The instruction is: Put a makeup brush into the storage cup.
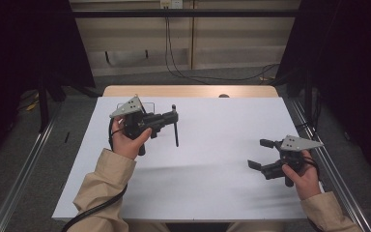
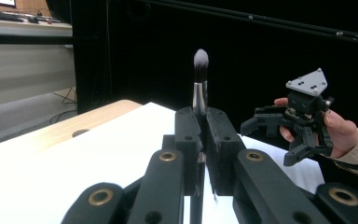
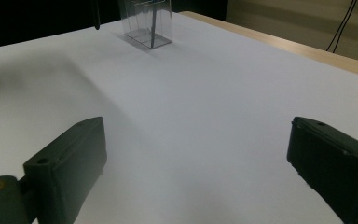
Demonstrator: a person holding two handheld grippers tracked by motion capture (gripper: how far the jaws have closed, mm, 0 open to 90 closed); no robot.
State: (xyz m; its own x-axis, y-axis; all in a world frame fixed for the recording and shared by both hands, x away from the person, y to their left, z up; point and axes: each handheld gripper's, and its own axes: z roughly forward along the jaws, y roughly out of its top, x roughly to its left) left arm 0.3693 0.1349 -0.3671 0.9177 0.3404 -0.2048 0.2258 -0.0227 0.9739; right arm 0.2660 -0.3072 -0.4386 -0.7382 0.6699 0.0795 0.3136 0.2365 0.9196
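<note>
A makeup brush with a thin dark handle is clamped in my left gripper, which is shut on it above the left half of the white table. In the left gripper view the brush stands upright between the jaws of my left gripper, its soft bristle head at the top. My right gripper hovers open over the right side of the table, nothing between its jaws. In the right gripper view that gripper spreads wide over bare white surface.
A clear plastic box stands on the table far from the right gripper; in the high view the box sits just behind the left hand. A wooden strip with a hole runs along the table's far edge. Metal rails flank both sides.
</note>
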